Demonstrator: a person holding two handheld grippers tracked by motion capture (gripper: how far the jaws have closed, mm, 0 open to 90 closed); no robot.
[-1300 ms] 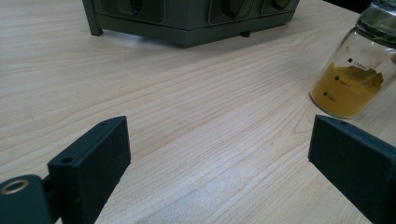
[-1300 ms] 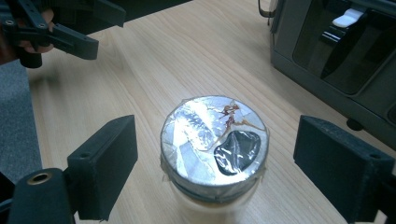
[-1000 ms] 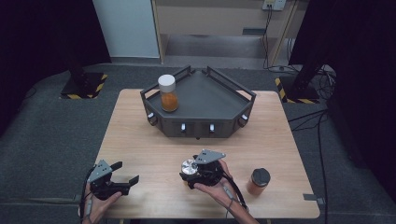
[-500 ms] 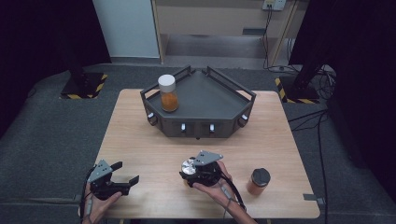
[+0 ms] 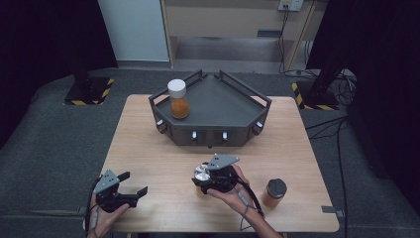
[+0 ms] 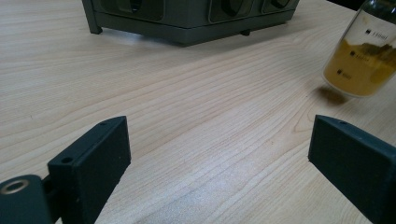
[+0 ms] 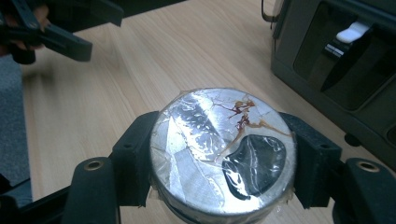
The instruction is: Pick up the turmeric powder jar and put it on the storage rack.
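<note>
- Right gripper [image 5: 210, 179], at lower centre of the high view, is clamped on a jar [image 7: 223, 151]; its black jaws press the jar's two sides in the right gripper view.
- Left gripper [image 5: 130, 187] sits at lower left of the high view, jaws spread wide with nothing between them, over the bare table [image 5: 148, 134].
- Jar mouth is sealed with crinkled silver foil, torn dark in one spot and streaked brown.
- Brown jar [image 5: 274, 192] with a dark lid stands at lower right.
- Dark tray [image 5: 233, 101], top centre, holds a white-capped bottle [image 5: 178, 98] of orange powder at its left.
</note>
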